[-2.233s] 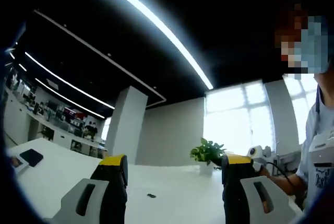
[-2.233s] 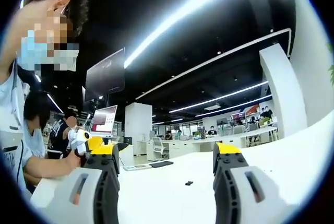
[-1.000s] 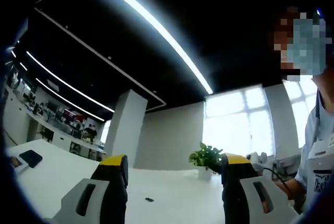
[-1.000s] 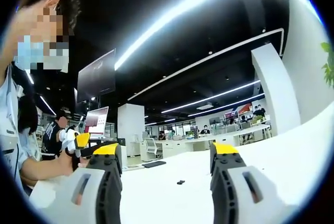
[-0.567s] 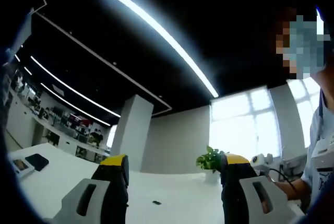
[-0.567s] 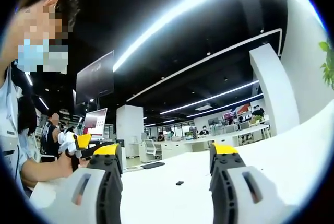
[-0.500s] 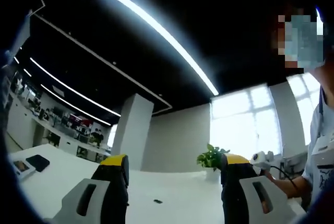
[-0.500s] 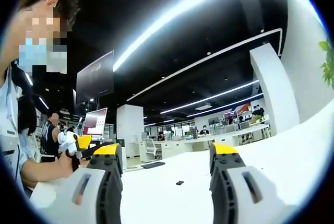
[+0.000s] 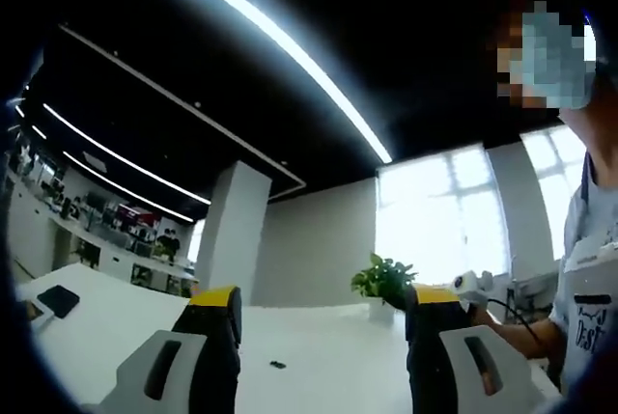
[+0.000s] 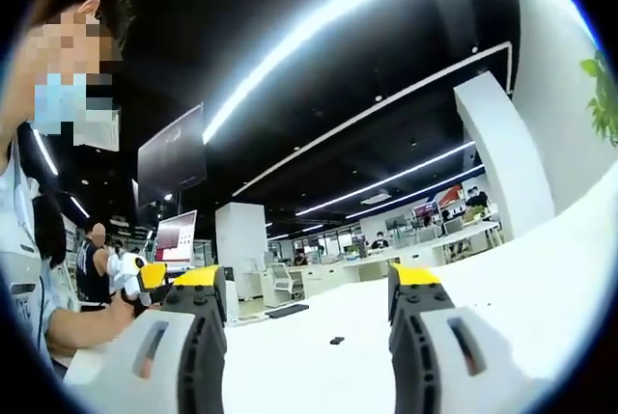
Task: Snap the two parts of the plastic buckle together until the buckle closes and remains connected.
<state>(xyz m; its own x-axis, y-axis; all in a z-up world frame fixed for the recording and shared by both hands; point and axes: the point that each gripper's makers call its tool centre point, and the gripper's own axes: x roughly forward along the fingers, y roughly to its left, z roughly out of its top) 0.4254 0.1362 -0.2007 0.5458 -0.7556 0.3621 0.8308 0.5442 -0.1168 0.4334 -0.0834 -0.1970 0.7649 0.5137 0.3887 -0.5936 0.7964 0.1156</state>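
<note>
A small black piece [image 9: 278, 365] lies on the white table [image 9: 328, 346], far ahead between my left gripper's jaws; it is too small to tell its shape. My left gripper [image 9: 323, 310] is open and holds nothing. In the right gripper view the same kind of small black piece [image 10: 336, 341] lies on the table [image 10: 541, 279], well beyond my right gripper [image 10: 306, 289], which is also open and holds nothing. Each gripper faces the other across the table: the right gripper [image 9: 471, 284] is in a hand at the right, the left gripper [image 10: 143, 277] in a hand at the left.
A potted plant [image 9: 383, 279] stands at the table's far edge. A dark flat device [image 9: 58, 300] lies at the left of the table. A person [image 9: 589, 269] stands close by. A keyboard [image 10: 286, 311] and monitors [image 10: 176, 237] stand beyond the table.
Both views have tilted and shifted a little with the hands. The small black piece lies where it was, and both grippers stay open.
</note>
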